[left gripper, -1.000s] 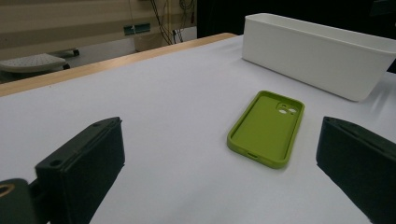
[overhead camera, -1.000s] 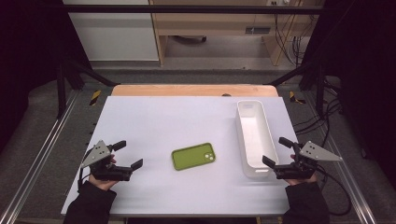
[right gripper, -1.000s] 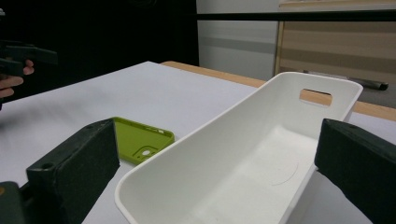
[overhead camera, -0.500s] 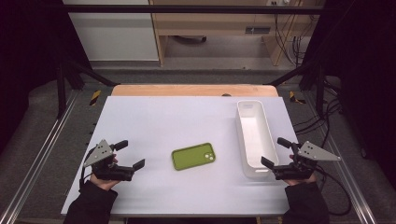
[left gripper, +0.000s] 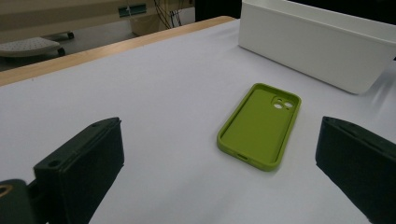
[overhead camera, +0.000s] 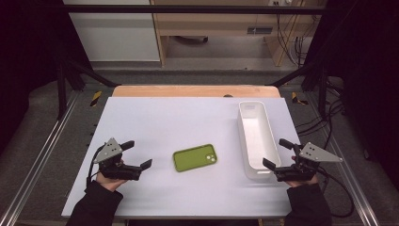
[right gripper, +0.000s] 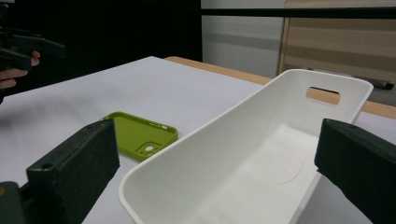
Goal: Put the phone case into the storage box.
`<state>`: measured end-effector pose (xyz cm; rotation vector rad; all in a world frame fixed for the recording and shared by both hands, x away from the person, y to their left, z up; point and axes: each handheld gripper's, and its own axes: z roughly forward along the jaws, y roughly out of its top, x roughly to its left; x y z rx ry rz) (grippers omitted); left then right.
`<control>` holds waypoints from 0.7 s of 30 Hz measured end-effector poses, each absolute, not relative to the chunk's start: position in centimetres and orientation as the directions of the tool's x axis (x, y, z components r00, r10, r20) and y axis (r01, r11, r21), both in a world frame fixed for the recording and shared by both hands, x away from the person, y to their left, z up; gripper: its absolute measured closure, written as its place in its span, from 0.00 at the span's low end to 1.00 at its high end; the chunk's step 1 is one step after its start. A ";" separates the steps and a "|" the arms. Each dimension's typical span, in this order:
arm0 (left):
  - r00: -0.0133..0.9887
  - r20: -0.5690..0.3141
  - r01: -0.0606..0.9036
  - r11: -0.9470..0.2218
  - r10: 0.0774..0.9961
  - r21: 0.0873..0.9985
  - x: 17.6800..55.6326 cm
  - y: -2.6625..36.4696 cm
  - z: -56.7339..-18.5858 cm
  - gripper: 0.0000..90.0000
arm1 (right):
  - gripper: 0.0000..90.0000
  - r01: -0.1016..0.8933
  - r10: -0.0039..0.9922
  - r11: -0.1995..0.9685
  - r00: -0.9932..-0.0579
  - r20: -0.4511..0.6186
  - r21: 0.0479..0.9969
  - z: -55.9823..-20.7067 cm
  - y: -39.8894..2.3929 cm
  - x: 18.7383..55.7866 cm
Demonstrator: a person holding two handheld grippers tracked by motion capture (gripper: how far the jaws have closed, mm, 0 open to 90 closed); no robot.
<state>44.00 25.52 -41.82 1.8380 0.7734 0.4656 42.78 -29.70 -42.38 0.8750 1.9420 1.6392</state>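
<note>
Handle slot in white bin (right gripper: 261, 154) beside green phone case (right gripper: 137, 134).

text: none legible | labels: none | brands: none | numbers: none

Over the last second my left gripper (overhead camera: 136, 153) has slid a little toward the near edge of the table (overhead camera: 155, 113) and edged slightly toward the middle, so its open jaws now point at the green phone case (overhead camera: 195, 157) from a bit lower down in the high view. My right gripper (overhead camera: 278, 153) has drifted a touch nearer to me as well, and inward, closing slightly on the near end of the white bin (overhead camera: 256, 136).
</note>
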 end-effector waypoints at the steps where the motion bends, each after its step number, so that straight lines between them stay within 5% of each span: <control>1: 0.717 -0.033 0.293 -0.258 0.696 0.921 44.1 25.3 -41.8 0.01 | 0.00 0.178 0.714 0.091 -0.698 0.061 0.980 -42.4 -29.7 42.8; 21: 0.709 -0.024 0.312 -0.282 0.705 0.907 45.7 22.8 -40.2 0.00 | 0.00 0.181 0.714 0.089 -0.697 0.064 0.980 -42.4 -29.7 42.8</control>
